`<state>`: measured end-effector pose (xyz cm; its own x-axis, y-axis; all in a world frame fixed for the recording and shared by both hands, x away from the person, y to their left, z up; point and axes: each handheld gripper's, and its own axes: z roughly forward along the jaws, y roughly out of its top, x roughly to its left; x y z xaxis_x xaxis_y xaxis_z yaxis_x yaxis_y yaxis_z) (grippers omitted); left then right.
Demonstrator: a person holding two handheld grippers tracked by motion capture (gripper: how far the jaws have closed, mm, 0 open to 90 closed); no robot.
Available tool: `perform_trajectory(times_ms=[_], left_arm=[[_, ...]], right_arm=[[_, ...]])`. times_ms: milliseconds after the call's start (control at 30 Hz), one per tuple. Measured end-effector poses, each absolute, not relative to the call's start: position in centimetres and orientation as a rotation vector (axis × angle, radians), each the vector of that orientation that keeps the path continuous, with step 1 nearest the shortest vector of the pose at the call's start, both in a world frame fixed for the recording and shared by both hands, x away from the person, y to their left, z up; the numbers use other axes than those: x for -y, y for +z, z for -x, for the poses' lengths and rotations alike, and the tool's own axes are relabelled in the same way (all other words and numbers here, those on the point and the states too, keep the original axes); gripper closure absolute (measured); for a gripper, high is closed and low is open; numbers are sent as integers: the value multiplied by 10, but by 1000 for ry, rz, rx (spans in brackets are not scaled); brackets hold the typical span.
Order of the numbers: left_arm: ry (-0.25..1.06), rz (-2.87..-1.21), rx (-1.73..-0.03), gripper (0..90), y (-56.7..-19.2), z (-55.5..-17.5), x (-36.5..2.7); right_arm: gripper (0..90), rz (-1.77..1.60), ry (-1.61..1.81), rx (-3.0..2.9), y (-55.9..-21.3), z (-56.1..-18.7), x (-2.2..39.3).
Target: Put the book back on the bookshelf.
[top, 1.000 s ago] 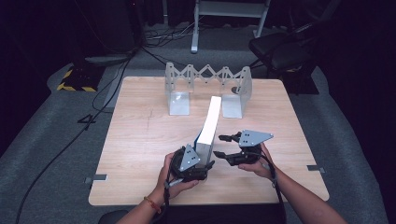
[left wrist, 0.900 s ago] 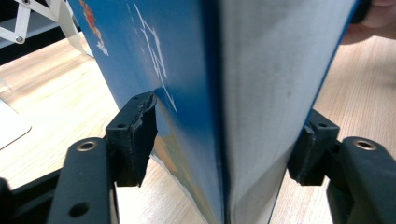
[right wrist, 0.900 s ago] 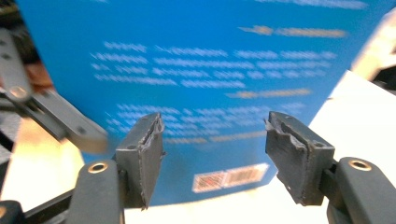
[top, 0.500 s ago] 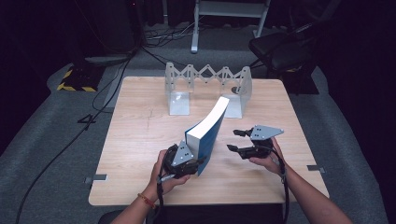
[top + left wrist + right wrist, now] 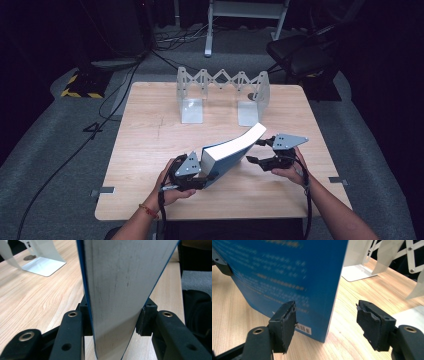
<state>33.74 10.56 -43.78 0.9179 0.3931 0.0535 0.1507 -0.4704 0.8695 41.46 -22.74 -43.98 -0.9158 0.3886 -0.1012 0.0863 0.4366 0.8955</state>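
The book [image 5: 232,152] is held tilted above the table [image 5: 150,145], on the person's side of the white rack [image 5: 222,92] and well apart from it, with its far top corner leaning toward the rack's right foot. The left gripper [image 5: 192,172] is clamped on the book's near end: in the left gripper view the pads press both blue covers with the page block [image 5: 117,290] between them, and its jaws have just been closing. The right gripper [image 5: 260,152] stands with its jaws apart beside the book's far end, away from the rack; they have just been opening. In the right gripper view one pad [image 5: 285,326] lies in front of the back cover near the barcode [image 5: 303,329] and the other pad [image 5: 373,326] is clear of the spine edge, so nothing is pressed.

The main risk is that the whole weight hangs from one grip at one end. The covers look smooth, so the book could pivot between the pads and its free end drop onto the table. If the grip bites only the covers, the pages might sag or fan open. A swing toward the rack could knock the rack's right foot or shove the rack back. Whether the book's lower corner touches the table I cannot tell from the high view; if it does, dragging could twist the book out of the grip.
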Motion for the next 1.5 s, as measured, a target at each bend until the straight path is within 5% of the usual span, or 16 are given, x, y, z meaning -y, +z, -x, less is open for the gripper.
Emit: perform_trajectory(times_ms=[333, 700, 967, 1167, 1500], left_arm=[[258, -2056, -415, 592, -438, -347, -114], [339, -2066, -422, 574, -438, -347, -117], [289, -2058, -390, 592, -438, -343, -115], [290, -2069, -384, 589, -437, -345, -116], [402, -2059, -416, 529, -435, -341, -120]], right_arm=[[308, -333, 1511, -2416, -435, -421, 211], [430, -342, 1552, -2457, -440, -431, 212], [299, -298, 1538, -2510, -445, -431, 204], [294, -275, 1560, -2516, -446, -434, 202], [421, -229, 1548, -2541, -444, -432, 211]])
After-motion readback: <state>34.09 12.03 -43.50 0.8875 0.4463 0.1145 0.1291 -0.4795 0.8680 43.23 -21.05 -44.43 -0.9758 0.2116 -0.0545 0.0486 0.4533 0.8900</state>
